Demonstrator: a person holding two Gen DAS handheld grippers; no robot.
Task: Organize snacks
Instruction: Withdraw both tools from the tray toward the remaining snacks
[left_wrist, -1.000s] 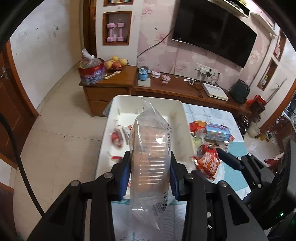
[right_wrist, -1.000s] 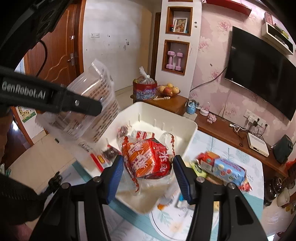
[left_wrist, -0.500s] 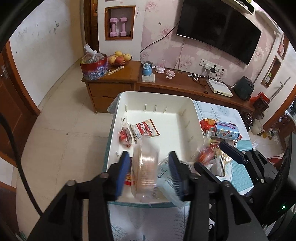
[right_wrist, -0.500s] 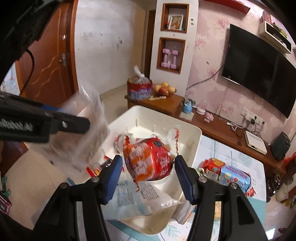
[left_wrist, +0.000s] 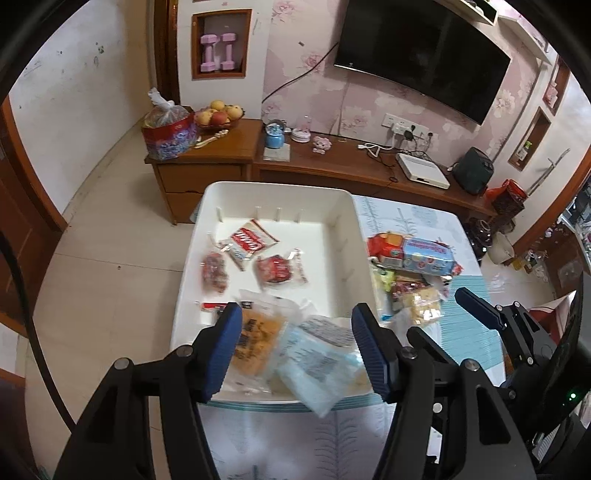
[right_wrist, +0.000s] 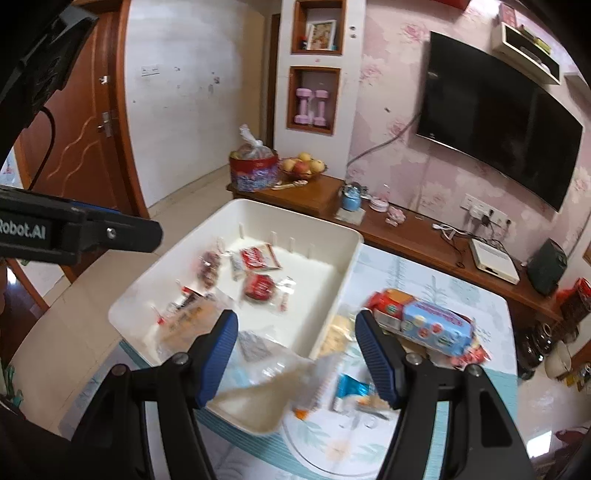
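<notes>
A white bin (left_wrist: 207, 206) on the table holds several snack packets. My left gripper (left_wrist: 295, 314) hovers over its near end, jaws opening, nothing pressed between them. Under it lie a clear packet of orange biscuits (left_wrist: 255, 343) and a pale blue packet (left_wrist: 314, 365), both blurred. My right gripper (right_wrist: 295, 321) stands over the bin's near corner (right_wrist: 255, 424), jaws also opening and empty, above a blurred pale packet (right_wrist: 280, 373). A red packet (right_wrist: 258, 288) rests in the middle of the bin, also seen as the red packet (left_wrist: 275, 267) from the left wrist.
Loose snacks, among them a blue-and-red pack (left_wrist: 413, 254), lie on the table right of the bin. A finger of the right gripper (left_wrist: 476, 306) reaches in beside them. A wooden cabinet (left_wrist: 221, 155) with fruit stands behind, under a wall television (left_wrist: 421, 55).
The left gripper let go of the clear biscuit packet, which dropped into the bin. The right gripper released the red packet, now lying in the bin. Both pairs of jaws stand wider.
</notes>
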